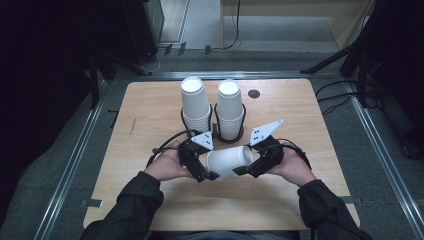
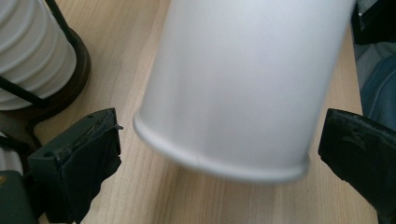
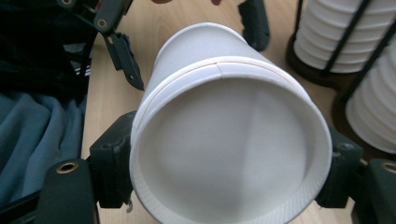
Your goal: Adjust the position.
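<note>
- Above the front-centre of the wooden surface (image 1: 150, 115), a single white paper cup (image 1: 229, 161) is held on its side between the two tongs, its closed base toward the left tongs and its open mouth toward the right tongs.
- Left tongs (image 1: 202, 172): the jaws stand wide apart on either side of the cup's base end. In the left gripper view the cup (image 2: 243, 84) sits between the jaws with a visible gap on each side; no contact is seen.
- Right tongs (image 1: 247, 167): the jaws are closed onto the cup near its rolled rim. In the right gripper view the cup (image 3: 229, 140) has one jaw pressed against each side of its wall, and the open mouth faces the camera.
- Behind the tongs, at the centre of the surface, two stacks of inverted white paper cups stand upright side by side in a black wire holder (image 1: 215, 120): a left stack (image 1: 195, 102) and a right stack (image 1: 230, 107).
- A small dark round disc (image 1: 254, 93) lies near the far edge of the surface, just right of the right stack.
- Both of the person's hands grip the tong bodies; dark sleeves (image 1: 135, 200) enter from the near edge.
</note>
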